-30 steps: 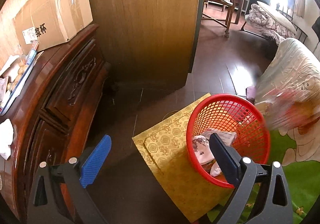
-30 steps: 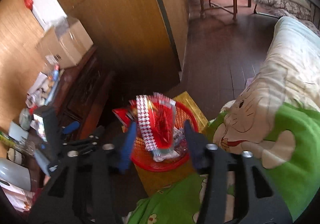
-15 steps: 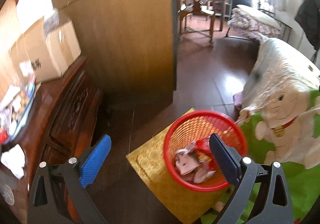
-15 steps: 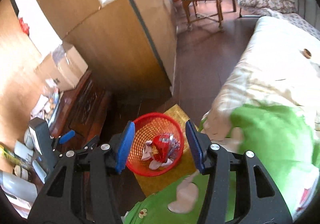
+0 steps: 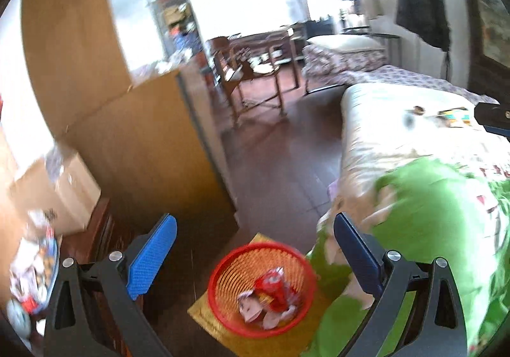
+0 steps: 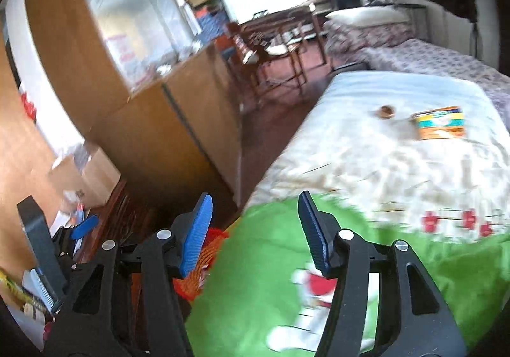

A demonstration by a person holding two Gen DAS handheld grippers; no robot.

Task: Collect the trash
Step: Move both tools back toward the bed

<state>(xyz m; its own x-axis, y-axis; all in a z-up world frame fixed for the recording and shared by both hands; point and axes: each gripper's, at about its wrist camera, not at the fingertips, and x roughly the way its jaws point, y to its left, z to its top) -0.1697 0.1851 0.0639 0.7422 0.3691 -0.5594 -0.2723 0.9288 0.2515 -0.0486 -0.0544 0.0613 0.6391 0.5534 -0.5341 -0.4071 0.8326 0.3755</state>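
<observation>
On the far left of the left wrist view a cardboard box (image 5: 68, 194) sits on a dark wooden dresser (image 5: 102, 229), with a tall wooden cabinet (image 5: 153, 146) behind. Only this view shows fully inside the red basket (image 5: 261, 288), which stands on a yellow mat (image 5: 220, 328) on the floor and holds a red wrapper (image 5: 271, 288) among pale scraps. The right wrist view shows just a sliver of that basket (image 6: 204, 271) behind its own finger, but it alone shows clearly what lies on the bed (image 6: 382, 150): a yellow and blue packet (image 6: 441, 127) and a small brown round thing (image 6: 386, 111), apart from each other. The left gripper (image 5: 255, 252) is tilted down over the basket, jaws wide apart and empty. The right gripper (image 6: 255, 229) points down across the green blanket (image 6: 287, 293), its jaws opening with nothing between them.
</observation>
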